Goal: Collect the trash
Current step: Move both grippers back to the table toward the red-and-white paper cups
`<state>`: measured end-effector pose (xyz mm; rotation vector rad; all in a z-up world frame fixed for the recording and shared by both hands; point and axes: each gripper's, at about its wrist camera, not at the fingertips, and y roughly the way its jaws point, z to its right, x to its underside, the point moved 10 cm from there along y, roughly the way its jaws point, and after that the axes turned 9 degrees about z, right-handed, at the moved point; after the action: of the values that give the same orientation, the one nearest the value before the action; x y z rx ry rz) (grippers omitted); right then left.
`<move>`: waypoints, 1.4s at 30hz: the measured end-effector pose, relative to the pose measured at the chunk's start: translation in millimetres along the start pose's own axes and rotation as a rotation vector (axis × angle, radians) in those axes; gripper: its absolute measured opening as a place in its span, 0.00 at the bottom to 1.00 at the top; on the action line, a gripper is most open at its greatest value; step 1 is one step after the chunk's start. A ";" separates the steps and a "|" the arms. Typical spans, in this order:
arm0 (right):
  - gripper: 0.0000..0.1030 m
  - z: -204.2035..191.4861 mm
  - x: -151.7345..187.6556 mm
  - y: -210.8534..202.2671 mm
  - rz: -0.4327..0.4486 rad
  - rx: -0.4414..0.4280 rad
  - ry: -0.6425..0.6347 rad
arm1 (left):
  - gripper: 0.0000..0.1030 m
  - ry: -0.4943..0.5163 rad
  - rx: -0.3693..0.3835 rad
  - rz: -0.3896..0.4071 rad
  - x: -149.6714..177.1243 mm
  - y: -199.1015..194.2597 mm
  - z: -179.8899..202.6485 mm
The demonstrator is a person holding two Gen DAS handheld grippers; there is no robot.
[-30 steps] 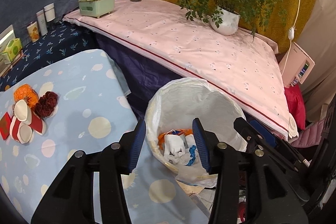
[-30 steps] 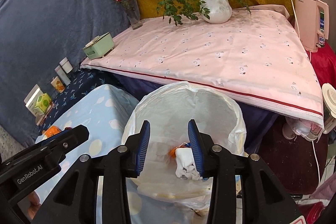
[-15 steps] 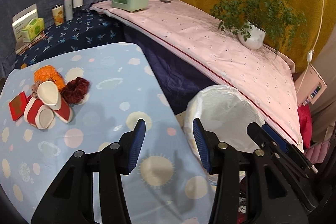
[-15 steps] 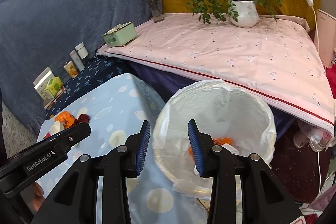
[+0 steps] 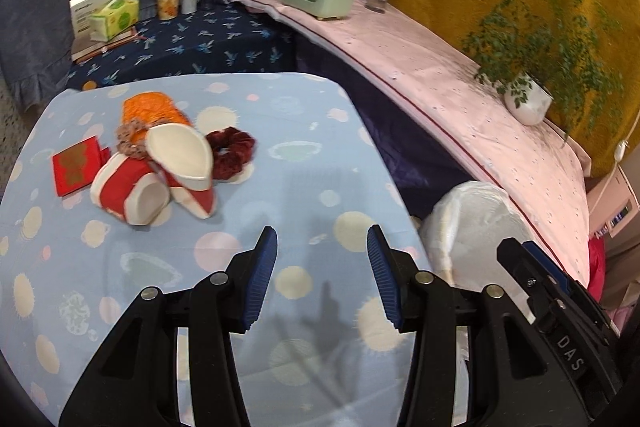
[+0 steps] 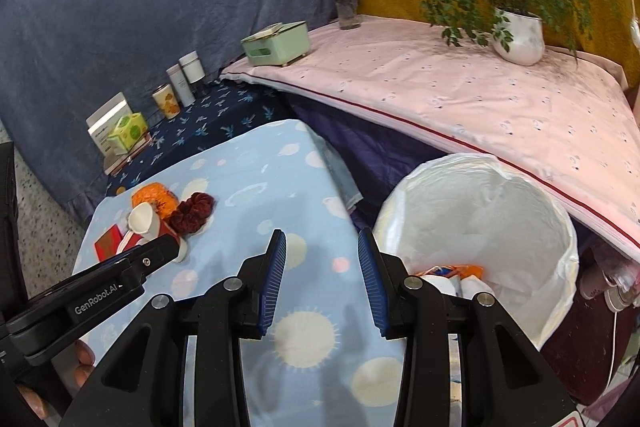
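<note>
Left gripper (image 5: 322, 267): jaws apart, nothing between the blue pads, poised above the light-blue spotted tablecloth (image 5: 280, 115). Right gripper (image 6: 322, 277): jaws likewise apart and empty, over the same cloth near its right edge, just beside the bin. Trash cluster at the far left of the cloth: two red-and-white paper cups (image 5: 132, 193) on their sides, touching each other; orange wrapper (image 5: 154, 111) behind them; red packet (image 5: 76, 165) just to their left. Dark red scrunchie (image 5: 232, 157) touching the right-hand cup; beige scrunchie (image 5: 132, 139) between cups and wrapper. Both grippers well apart from this cluster. White-lined trash bin (image 6: 480, 223) below the table's right edge, holding orange and white scraps at the bottom. Background only: pink-covered surface (image 6: 480, 99) with green box (image 6: 276, 43), flower vase (image 6: 346, 3) and potted plant (image 6: 518, 35).
</note>
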<state>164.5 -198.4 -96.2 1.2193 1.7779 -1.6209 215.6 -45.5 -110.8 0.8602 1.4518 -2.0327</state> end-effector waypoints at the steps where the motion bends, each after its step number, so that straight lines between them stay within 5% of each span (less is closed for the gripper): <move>1: 0.36 -7.0 0.7 1.8 -0.003 -0.007 -0.008 | 0.43 -0.011 -0.011 0.000 -0.4 0.1 -10.1; 15: 0.36 -107.0 15.3 33.9 -0.060 -0.108 -0.108 | 0.44 -0.153 -0.161 -0.025 10.2 7.3 -147.8; 21: 0.36 -141.0 17.9 55.2 -0.089 -0.134 -0.110 | 0.64 -0.158 -0.187 -0.011 8.0 5.4 -187.4; 35: 0.36 -191.9 21.4 112.3 -0.141 -0.142 -0.122 | 0.76 0.000 -0.166 0.000 5.6 32.6 -189.3; 42: 0.32 -195.1 35.4 128.0 -0.181 -0.141 -0.147 | 0.62 0.053 -0.169 0.002 1.4 51.3 -180.6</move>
<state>297.5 -12.2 -154.1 0.8749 1.9176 -1.6057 288.2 110.1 -186.8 0.8503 1.6241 -1.8667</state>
